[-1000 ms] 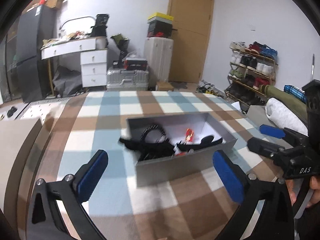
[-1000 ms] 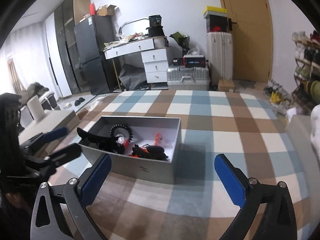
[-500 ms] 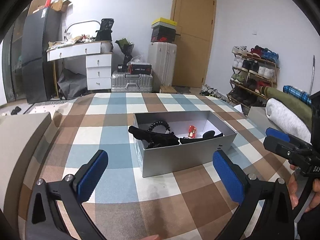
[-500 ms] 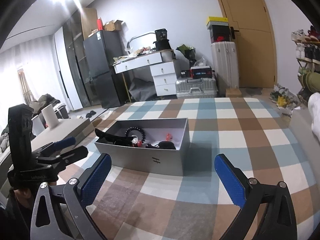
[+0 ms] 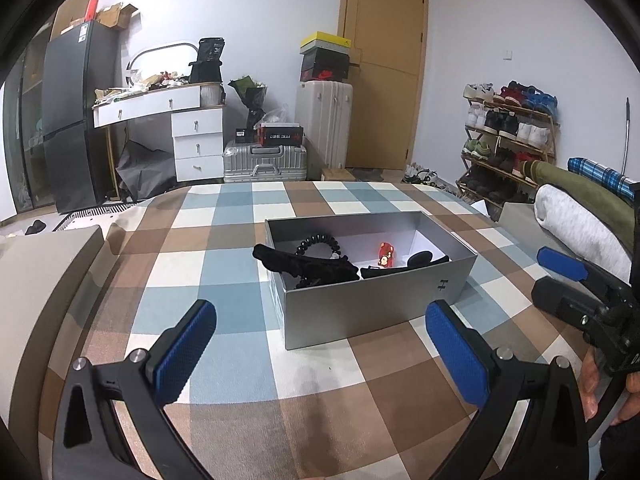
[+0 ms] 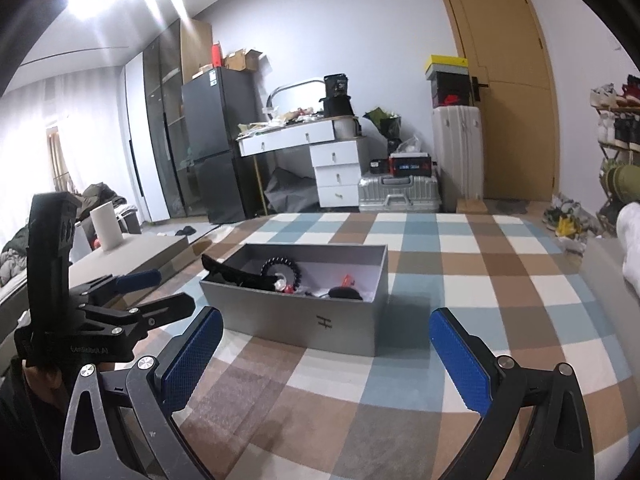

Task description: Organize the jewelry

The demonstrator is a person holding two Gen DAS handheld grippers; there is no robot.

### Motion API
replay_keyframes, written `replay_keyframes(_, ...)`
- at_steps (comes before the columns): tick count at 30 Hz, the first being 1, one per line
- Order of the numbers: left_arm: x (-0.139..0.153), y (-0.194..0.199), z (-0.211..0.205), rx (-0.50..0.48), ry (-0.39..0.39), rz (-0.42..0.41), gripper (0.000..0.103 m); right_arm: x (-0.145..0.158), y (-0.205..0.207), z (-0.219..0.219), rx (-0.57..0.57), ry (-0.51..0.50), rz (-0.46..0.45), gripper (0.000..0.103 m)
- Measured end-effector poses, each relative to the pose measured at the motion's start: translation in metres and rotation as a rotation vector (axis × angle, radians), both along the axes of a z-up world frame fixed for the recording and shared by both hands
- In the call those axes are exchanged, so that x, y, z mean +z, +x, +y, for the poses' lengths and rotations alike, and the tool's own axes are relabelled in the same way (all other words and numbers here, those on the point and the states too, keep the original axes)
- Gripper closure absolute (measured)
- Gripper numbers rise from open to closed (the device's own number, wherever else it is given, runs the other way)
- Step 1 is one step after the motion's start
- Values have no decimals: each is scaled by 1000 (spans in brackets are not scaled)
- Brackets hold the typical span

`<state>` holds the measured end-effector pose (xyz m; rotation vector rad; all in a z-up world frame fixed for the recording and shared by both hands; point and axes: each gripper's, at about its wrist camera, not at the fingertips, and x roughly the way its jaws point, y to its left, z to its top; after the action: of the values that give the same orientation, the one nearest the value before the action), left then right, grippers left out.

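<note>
A grey open box (image 5: 372,312) (image 6: 304,320) stands on the checkered tablecloth. Inside lie a black beaded bracelet (image 5: 318,240) (image 6: 280,268), a large black hair clip (image 5: 304,264) (image 6: 236,274) poking over the left wall, a small red charm (image 5: 386,254) (image 6: 347,280) and another black piece (image 5: 418,260) (image 6: 343,293). My left gripper (image 5: 320,348) is open and empty, held back from the box's near wall. My right gripper (image 6: 324,352) is open and empty, also in front of the box. Each gripper shows in the other's view, the right one (image 5: 560,276) and the left one (image 6: 136,292).
The checkered table (image 5: 224,304) has bare cloth around the box. A beige sofa arm (image 5: 36,280) lies at the left. Rolled bedding (image 5: 576,216) lies at the right. Behind stand a white desk with drawers (image 5: 176,136), suitcases (image 5: 264,160) and a shoe rack (image 5: 508,140).
Both cameras have tilted up and drawn back a little, so the box sits lower and more level in view. Both grippers stay open and empty. The box contents have not moved.
</note>
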<state>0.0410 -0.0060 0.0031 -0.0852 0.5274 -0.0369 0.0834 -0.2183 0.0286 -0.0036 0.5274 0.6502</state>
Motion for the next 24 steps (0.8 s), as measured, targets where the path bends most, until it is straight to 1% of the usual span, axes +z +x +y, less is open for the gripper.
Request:
replay_keyframes(5, 0, 0, -1, 2, 6, 7, 1, 0, -3, -3, -13, 4, -8, 0)
replay_keyframes(13, -1, 2, 1, 9, -5, 21, 1, 1, -4, -4, -18, 11, -14, 0)
replay_keyframes(24, -1, 3, 0, 7, -2, 24, 1, 1, -5, -4, -17, 10, -14, 0)
